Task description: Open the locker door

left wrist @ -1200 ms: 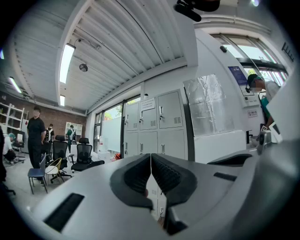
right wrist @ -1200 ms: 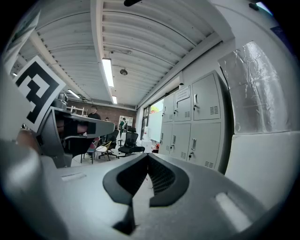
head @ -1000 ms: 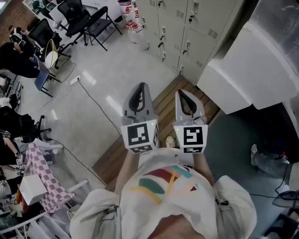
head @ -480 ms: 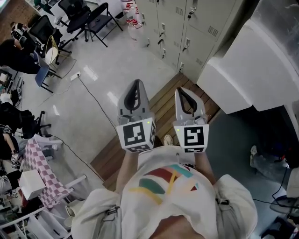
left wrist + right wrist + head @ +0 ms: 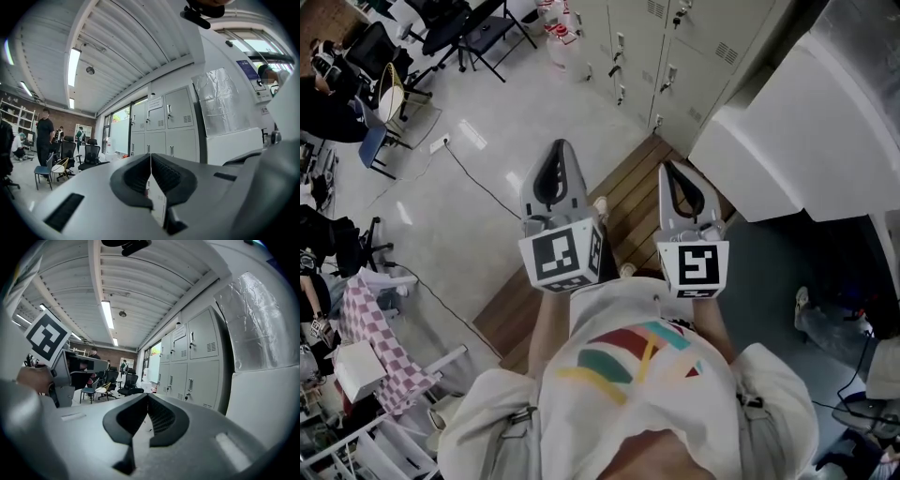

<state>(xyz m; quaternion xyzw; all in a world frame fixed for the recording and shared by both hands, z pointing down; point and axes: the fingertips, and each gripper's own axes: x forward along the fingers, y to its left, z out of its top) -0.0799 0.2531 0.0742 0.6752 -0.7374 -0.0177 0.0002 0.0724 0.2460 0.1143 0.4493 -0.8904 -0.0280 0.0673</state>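
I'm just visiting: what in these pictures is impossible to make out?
Head view: the lockers are cut off by the top edge.
Left gripper view: the left gripper hides the lockers' lowest parts; the notice on one door is too small to read.
Head view: the white machine runs off the right edge.
Which locker is meant: cannot tell.

Head camera, above the person [image 5: 628, 375], looks steeply down on the left gripper [image 5: 559, 146], the right gripper [image 5: 669, 169] and the floor [image 5: 478, 197]. Each gripper camera sits close behind its own jaws and faces level toward the grey lockers [image 5: 180, 122] [image 5: 201, 366]. All three views share what is probably the same bank of lockers [image 5: 694, 37].
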